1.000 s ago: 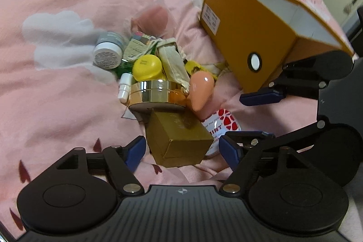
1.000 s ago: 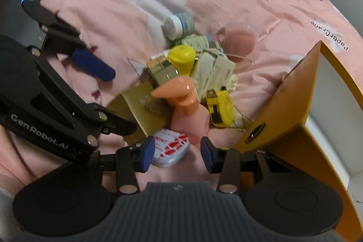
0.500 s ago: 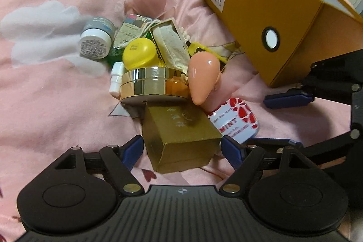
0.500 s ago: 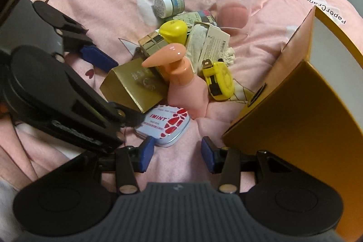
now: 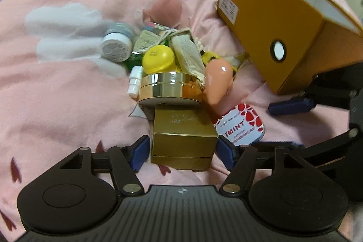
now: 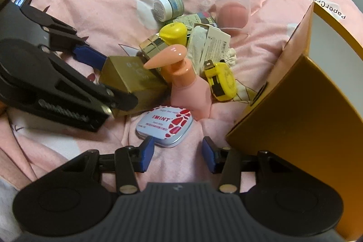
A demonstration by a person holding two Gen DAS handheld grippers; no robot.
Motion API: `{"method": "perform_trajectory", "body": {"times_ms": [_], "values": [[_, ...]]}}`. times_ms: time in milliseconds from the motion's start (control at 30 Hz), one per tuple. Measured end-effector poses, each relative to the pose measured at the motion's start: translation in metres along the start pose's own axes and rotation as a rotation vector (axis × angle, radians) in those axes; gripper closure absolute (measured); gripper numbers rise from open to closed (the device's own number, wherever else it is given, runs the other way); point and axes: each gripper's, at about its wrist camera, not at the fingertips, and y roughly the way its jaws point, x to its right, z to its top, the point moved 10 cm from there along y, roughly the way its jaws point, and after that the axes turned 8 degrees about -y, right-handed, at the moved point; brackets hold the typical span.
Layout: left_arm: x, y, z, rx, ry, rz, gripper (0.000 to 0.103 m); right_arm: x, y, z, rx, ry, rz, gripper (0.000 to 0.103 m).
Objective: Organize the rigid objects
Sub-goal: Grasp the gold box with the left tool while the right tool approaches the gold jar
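A gold box [image 5: 183,128] lies at the near edge of a pile of small items on a pink quilt. My left gripper [image 5: 182,152] straddles it. Its jaws are closing, and the blue pads sit against both sides of the box. A white mint tin with red hearts [image 6: 165,124] lies flat just beyond my right gripper [image 6: 177,153], which stands open with nothing between its pads. A pink pump bottle [image 6: 188,87] stands behind the tin, with a yellow tape measure [image 6: 222,81] beside it. The orange storage box [image 6: 295,110] is close on the right.
The pile also holds a round gold compact [image 5: 170,87], a yellow cap [image 5: 158,59], a small grey-lidded jar [image 5: 116,44], paper packets and a pink cup [image 6: 231,13]. The orange box [image 5: 272,22] is tilted, its open side facing away from the pile. Bare quilt lies to the left.
The left jaws have narrowed onto the gold box. The right gripper has drawn back from the pump bottle, so the mint tin now lies just ahead of its tips.
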Motion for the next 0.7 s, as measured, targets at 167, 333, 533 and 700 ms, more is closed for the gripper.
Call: {"method": "perform_trajectory", "body": {"times_ms": [167, 333, 533, 700], "values": [[0.010, 0.012, 0.001, 0.006, 0.092, 0.053, 0.025, 0.000, -0.001, 0.000, 0.006, 0.000, -0.007, 0.056], [0.007, 0.001, 0.001, 0.040, 0.062, 0.028, 0.034, -0.001, -0.003, 0.001, 0.010, -0.005, -0.009, 0.056], [-0.002, -0.032, 0.006, 0.125, -0.026, -0.053, 0.035, -0.005, -0.015, 0.011, 0.035, -0.058, -0.023, 0.056], [-0.017, -0.060, 0.016, 0.217, -0.077, -0.049, 0.035, -0.008, -0.028, 0.029, 0.063, -0.107, -0.028, 0.057]]}}
